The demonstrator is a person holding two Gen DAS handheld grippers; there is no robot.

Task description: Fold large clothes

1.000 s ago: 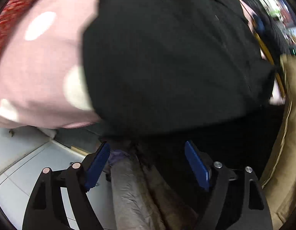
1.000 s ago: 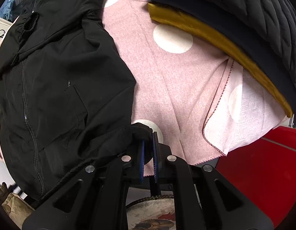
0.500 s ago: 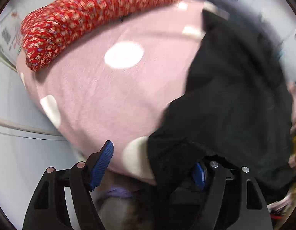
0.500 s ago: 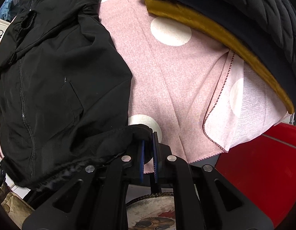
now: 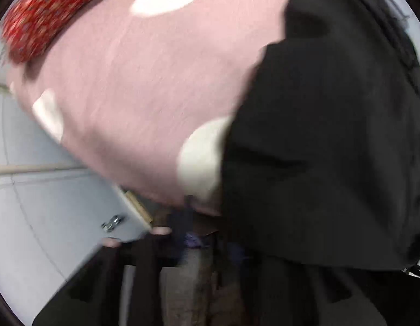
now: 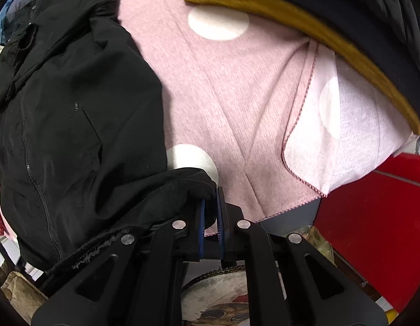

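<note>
The big black jacket (image 6: 74,114) lies spread on a pink cloth with white dots (image 6: 223,95), and its bottom edge hangs off the near side. The right gripper (image 6: 210,203) has its two tongs pinched close together on a bunched bit of the jacket's edge. The left gripper (image 5: 182,244) is down by the other bottom corner, but its view is so blurry I cannot tell if its tongs are wide or closed.

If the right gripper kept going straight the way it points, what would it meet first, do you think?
The right gripper, shut on the black jacket, points over the pink dotted cloth; it would probably meet that cloth first, though depth is unclear.
</note>
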